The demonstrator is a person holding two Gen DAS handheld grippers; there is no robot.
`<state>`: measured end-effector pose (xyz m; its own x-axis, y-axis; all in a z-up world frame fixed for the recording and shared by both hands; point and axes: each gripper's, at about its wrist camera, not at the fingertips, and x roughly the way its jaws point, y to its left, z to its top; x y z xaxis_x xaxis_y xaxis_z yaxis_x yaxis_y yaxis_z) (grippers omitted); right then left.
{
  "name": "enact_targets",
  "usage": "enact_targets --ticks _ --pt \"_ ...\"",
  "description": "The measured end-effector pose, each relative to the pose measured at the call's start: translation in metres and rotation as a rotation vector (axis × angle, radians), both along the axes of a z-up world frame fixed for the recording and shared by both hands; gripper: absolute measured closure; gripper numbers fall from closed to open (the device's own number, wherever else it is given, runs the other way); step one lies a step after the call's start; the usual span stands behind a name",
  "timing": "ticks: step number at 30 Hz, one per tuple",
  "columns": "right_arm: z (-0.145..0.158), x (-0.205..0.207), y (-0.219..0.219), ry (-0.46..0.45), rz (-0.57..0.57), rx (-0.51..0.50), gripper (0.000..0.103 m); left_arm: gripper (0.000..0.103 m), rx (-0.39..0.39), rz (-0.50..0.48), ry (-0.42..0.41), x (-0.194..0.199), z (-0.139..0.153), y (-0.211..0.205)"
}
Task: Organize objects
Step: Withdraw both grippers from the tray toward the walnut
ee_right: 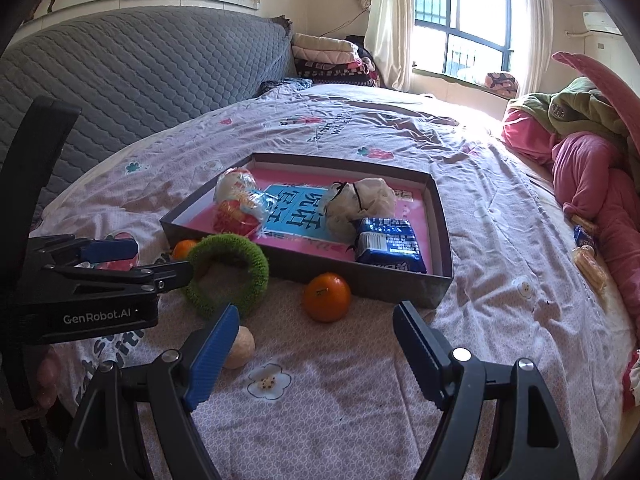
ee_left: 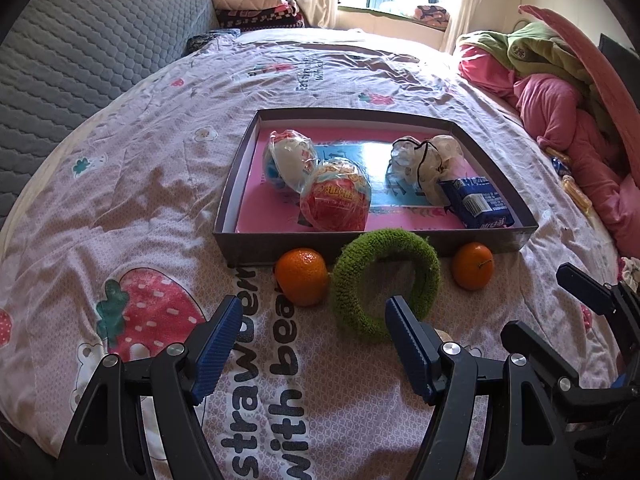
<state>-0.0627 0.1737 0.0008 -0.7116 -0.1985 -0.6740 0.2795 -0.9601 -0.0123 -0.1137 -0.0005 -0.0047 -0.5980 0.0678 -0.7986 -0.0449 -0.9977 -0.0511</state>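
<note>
A bed (ee_left: 168,160) with a strawberry-print quilt filled both views. At centre frame sat a shallow grey box (ee_left: 240,184) with a pink floor, holding two wrapped balls, a white pouch and a blue packet (ee_left: 478,200). Against its near wall lay a fuzzy green ring (ee_left: 384,280) between two oranges (ee_left: 301,276). A small pale ball (ee_right: 240,347) was half hidden behind a pad. Both the left gripper (ee_left: 312,344) and the right gripper (ee_right: 316,350) angled downward, spread and empty.

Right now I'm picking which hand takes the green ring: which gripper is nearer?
Left. The left gripper has one finger beside the green ring; the right gripper sits further off, beside it.
</note>
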Motion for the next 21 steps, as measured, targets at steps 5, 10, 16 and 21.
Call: enact_targets --ticks 5,10,16,21 --pt "-0.008 0.005 -0.008 -0.025 0.018 0.017 0.024 0.028 0.008 0.001 -0.020 0.003 -0.004 -0.002" --pt "-0.014 0.011 -0.015 -0.037 0.039 0.028 0.024 0.028 0.009 -0.008 -0.023 0.006 -0.005 -0.003" --pt "-0.021 0.014 -0.025 -0.052 0.067 0.045 0.024 0.028 0.005 -0.016 -0.009 0.004 -0.005 -0.002" --pt "-0.025 0.011 -0.027 -0.061 0.071 0.050 0.024 0.028 -0.008 -0.024 0.011 -0.005 -0.004 0.000"
